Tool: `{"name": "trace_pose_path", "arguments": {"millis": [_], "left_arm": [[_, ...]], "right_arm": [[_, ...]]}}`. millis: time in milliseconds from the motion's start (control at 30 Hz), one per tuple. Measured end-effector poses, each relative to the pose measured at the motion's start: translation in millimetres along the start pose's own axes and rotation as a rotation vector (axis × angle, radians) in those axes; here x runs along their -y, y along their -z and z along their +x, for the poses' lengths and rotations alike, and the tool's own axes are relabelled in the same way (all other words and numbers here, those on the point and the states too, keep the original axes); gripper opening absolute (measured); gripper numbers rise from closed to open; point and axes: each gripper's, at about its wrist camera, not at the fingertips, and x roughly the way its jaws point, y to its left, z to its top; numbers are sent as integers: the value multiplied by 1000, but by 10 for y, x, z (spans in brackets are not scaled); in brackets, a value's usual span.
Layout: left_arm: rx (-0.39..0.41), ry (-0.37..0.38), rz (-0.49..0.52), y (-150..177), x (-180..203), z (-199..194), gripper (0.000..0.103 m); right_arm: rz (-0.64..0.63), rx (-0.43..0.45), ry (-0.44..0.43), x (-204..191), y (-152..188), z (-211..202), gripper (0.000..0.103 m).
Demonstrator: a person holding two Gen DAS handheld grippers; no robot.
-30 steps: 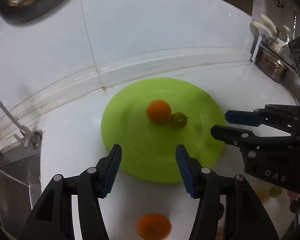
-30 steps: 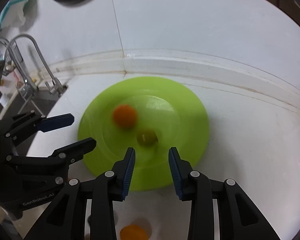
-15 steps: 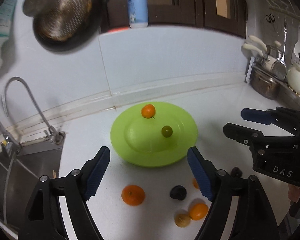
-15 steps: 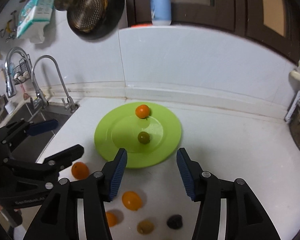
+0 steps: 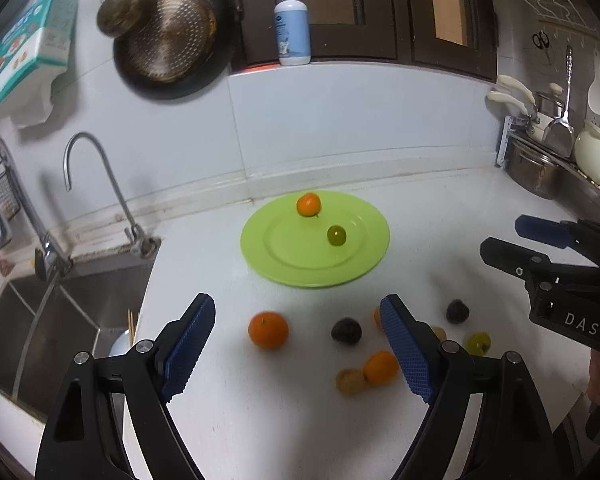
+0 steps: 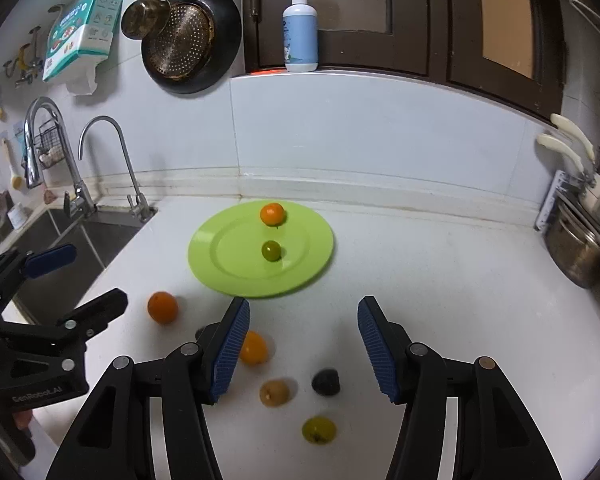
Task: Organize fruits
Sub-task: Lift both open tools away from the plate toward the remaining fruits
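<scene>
A lime green plate [image 5: 284,256] [image 6: 228,264] sits on the white counter and holds a small orange [image 5: 308,204] [image 6: 273,214] and a green fruit [image 5: 336,235] [image 6: 271,250]. Loose fruit lies in front of it: a large orange [image 5: 268,329] [image 6: 162,307], a dark fruit [image 5: 346,331], a second dark fruit [image 5: 457,311] [image 6: 325,381], a small orange [image 5: 380,367] [image 6: 253,347], a brown fruit [image 5: 349,381] [image 6: 275,392] and a yellow-green fruit [image 5: 478,342] [image 6: 318,430]. My left gripper [image 5: 298,348] and right gripper [image 6: 304,350] are both open and empty, above the loose fruit.
A steel sink [image 5: 40,312] with taps [image 5: 96,184] lies at the left. Pots and a utensil rack [image 5: 556,160] stand at the right. A pan [image 6: 188,40] hangs on the wall, and a soap bottle [image 6: 300,28] stands on the ledge.
Both grippers have pulled back and up from the plate and opened wider. The loose fruit in front of the plate has come into view.
</scene>
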Motion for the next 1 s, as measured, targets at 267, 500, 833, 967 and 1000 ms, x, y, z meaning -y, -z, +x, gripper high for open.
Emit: {"name": "trace_pose_path", "arguments": {"millis": [267,500,833,967,1000], "left_arm": [[2,-31,11,270,49,-89,85],[-4,-24,42,451,109,-47,85],[-59,26,108,623,208,204,84],[-97,61,119,663,233,337,84],[-104,68,123,671,244,366,83]], "right_arm": [[8,-1,42,-37,294,-121,57],[32,-31,66,-11,562,-128,57],[79,-123,76,53,832,12,57],[112,-153,75,89,889,86,57],[119,-158,77,98,903,104,57]]}}
